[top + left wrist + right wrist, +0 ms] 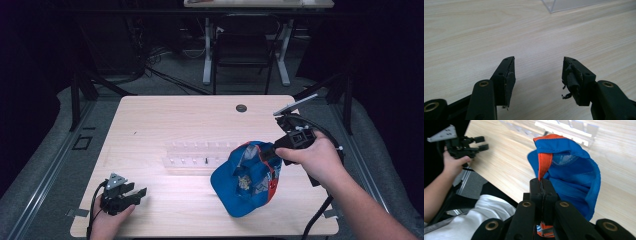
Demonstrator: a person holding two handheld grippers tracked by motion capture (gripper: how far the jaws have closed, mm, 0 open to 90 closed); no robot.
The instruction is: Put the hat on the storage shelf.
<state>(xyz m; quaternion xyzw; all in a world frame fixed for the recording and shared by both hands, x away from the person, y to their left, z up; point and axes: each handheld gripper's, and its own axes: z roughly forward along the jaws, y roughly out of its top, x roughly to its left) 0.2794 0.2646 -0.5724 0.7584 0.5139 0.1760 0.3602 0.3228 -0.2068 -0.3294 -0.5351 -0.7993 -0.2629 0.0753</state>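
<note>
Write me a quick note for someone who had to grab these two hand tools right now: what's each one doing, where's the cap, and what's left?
Right gripper: shut on the cap, pinching its orange strap; the cap hangs from it with its brim low over the table.
Left gripper: open, holding nothing, near the table's front left edge.
Clear rack: on the table just behind the cap, nothing hung on it.
Done: cap gripped and lifted.
Left: probably setting the cap on the rack or laying it down; the left gripper is free to help.
</note>
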